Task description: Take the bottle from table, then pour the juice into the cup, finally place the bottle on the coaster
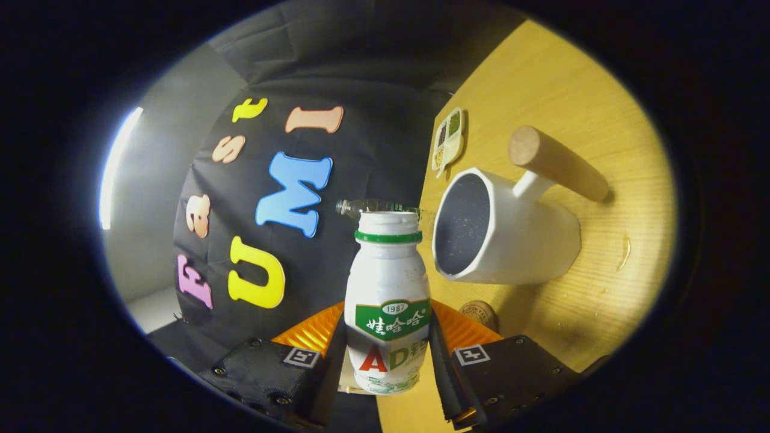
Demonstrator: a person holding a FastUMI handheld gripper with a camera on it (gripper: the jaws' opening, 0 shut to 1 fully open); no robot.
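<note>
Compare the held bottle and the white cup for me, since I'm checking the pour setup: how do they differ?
The bottle is narrow with a green neck ring and a printed label; the cup is wide, plain, with a wooden handle. The bottle sits clamped between the gripper fingers; the cup rests on the wooden table beyond them. The bottle's top looks sealed; the cup's mouth is open. Both are mainly white.

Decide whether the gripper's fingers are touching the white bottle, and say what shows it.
Touching. In the gripper view both fingers press against the sides of the white bottle, no gap on either side, holding it tilted beside the white cup.
</note>
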